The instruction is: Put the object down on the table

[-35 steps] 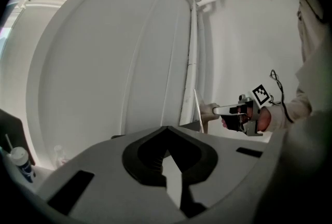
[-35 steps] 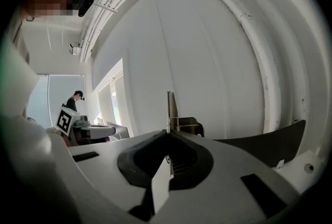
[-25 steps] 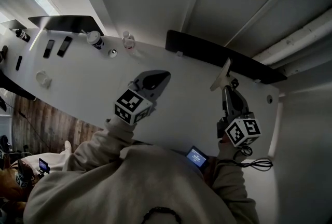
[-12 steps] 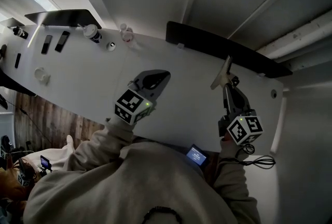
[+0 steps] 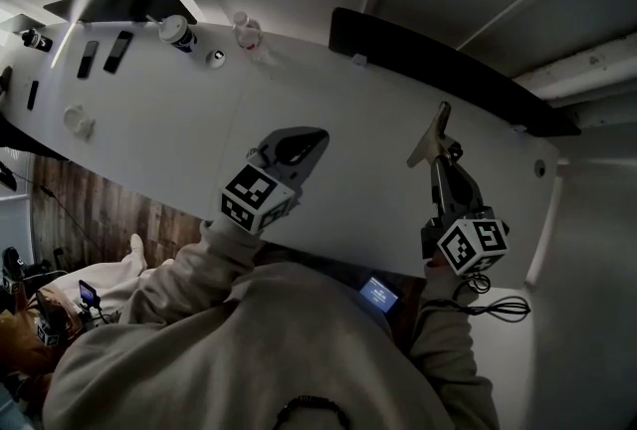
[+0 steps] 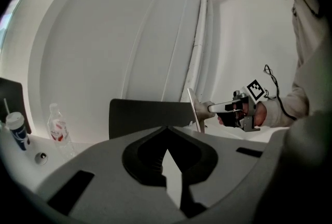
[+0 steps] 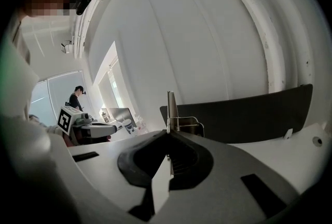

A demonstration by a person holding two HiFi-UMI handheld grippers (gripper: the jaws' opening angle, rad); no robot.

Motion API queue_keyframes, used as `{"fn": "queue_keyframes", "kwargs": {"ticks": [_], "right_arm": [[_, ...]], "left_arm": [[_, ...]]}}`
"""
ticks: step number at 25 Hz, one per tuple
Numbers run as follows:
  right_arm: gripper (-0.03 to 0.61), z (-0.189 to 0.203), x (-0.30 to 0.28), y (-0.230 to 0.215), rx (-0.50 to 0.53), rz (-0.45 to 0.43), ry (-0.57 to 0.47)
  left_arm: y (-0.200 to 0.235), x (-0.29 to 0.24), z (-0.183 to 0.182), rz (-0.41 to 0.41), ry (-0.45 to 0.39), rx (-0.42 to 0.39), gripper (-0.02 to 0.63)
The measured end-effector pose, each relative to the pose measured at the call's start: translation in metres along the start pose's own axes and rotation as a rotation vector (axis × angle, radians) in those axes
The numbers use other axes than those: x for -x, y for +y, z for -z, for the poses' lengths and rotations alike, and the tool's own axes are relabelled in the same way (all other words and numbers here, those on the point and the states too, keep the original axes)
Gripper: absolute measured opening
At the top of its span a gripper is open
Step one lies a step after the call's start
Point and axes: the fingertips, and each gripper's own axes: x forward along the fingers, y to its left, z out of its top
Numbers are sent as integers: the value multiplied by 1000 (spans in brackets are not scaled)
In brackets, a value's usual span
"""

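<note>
Head view shows me both grippers over the long white table [image 5: 348, 119], with the left gripper [image 5: 311, 141] near the middle and the right gripper [image 5: 438, 159] well apart from it toward the table's right end. Right gripper view tells me its jaws are closed tight on the flat-bladed object [image 7: 169, 109], which I see edge-on as a thin upright strip with a wire loop beside it. From the left gripper view that same object [image 6: 194, 111] stands upright at the tip of the right gripper, its blade low over the tabletop (I cannot tell whether the lower edge touches). On my head camera it reads as a pale wedge [image 5: 430, 137] pointing toward the dark panel [image 5: 448, 70] along the table's far edge. The left gripper [image 6: 166, 128] has its jaw tips together with nothing between them. At the far left end stand a clear bottle [image 5: 246, 28] and a blue-labelled cup [image 5: 177, 32], well apart from both grippers.
</note>
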Motion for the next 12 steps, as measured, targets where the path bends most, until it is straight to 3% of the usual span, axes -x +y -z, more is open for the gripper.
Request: {"fn": "queue_keyframes", "kwargs": {"ticks": [12], "right_arm": [[20, 54, -6, -4, -58, -1, 76]], "left_arm": [[-3, -5, 46, -4, 39, 75, 3]]}}
